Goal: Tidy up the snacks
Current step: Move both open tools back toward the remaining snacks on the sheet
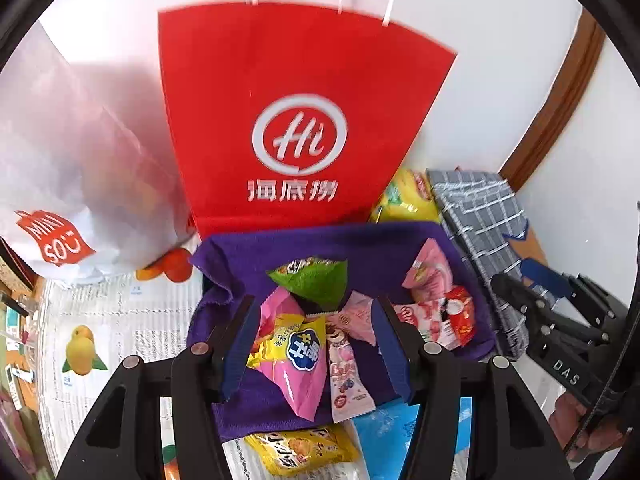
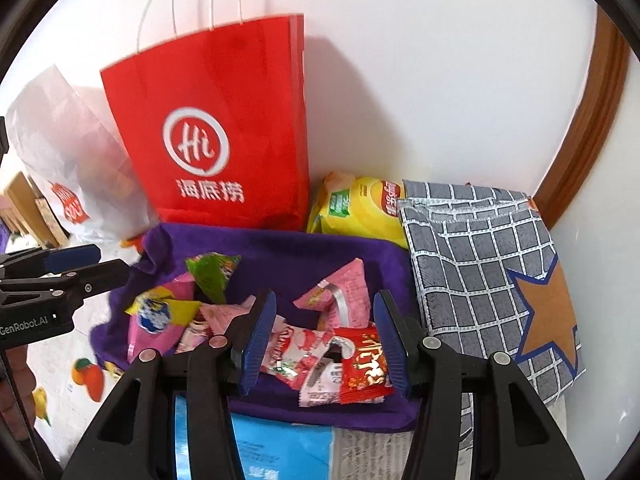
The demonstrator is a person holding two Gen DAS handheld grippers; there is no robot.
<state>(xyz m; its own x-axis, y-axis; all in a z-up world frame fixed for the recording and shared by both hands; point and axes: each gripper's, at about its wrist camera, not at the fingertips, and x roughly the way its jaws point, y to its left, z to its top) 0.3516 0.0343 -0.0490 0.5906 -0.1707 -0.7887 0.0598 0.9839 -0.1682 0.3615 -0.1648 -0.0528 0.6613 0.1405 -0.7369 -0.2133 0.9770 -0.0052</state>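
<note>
A: Bottom centre of the left wrist view, the left tool [image 1: 310, 344] hangs over the purple cloth [image 1: 248, 256], fingers spread, nothing pinched. A yellow-and-pink packet [image 1: 294, 354] lies loose between them, untouched by either pad.

B: And the right tool [image 2: 324, 336]?

A: Lower middle of its own view, also parted and empty, above a red sachet [image 2: 366, 364] and a pink-and-white wrapper [image 2: 292, 350]. The pads sit either side and grip nothing.

B: So how should the next pick go?

A: I'd take one packet at a time. Come down on a crimped edge standing clear of the heap, pinch flat across the seal, lift straight. These wrappers look slippery and overlap, so a deep grab could drag a neighbour along.

B: Where's the rest?

A: The snacks sit piled mid-frame on the cloth: green packet [image 1: 316, 280] behind, pink ones right. At the bottom, off the cloth, a yellow pack [image 1: 300, 452] lies on the bench [image 1: 120, 320].

B: Any readable writing?

A: The right tool's body, at the right edge of the left view, says "DAS". The left tool's body, at the left edge of the right view, reads "GenRobot.AI". Farther back, the white bag [image 1: 60, 240] says "MINISO". The red bag [image 1: 300, 120] shows "Hi" over Chinese characters. The sachets' print is too small.
</note>
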